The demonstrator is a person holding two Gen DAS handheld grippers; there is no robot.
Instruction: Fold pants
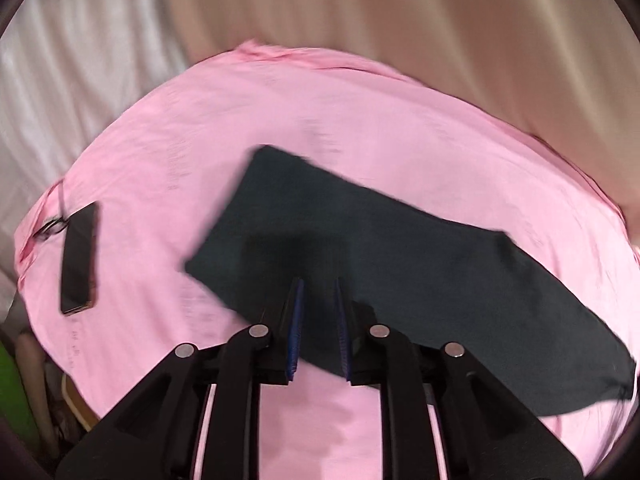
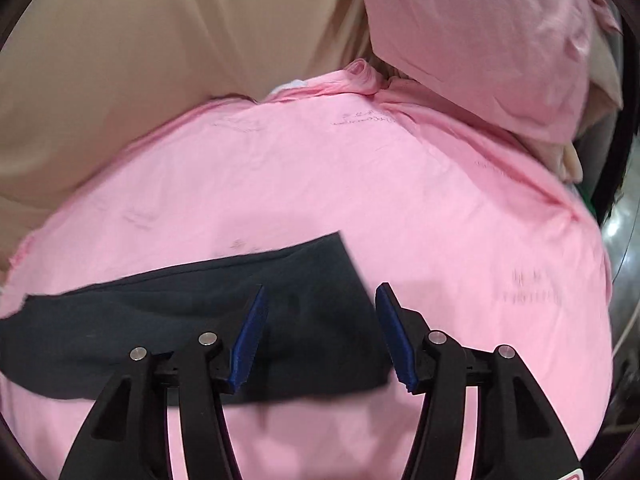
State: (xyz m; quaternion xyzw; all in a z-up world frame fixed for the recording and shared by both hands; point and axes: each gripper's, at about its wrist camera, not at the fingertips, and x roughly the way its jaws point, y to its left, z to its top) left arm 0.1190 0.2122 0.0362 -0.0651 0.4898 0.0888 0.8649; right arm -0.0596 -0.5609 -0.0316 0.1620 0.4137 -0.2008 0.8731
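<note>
The dark, soft cloth pants are lying flat in a long strip on the pink bed sheet. The left gripper is hanging over them with its blue pads only a little apart, holding nothing. The right gripper is hanging over one end, spread wide. A flat black phone is lying nearby.
</note>
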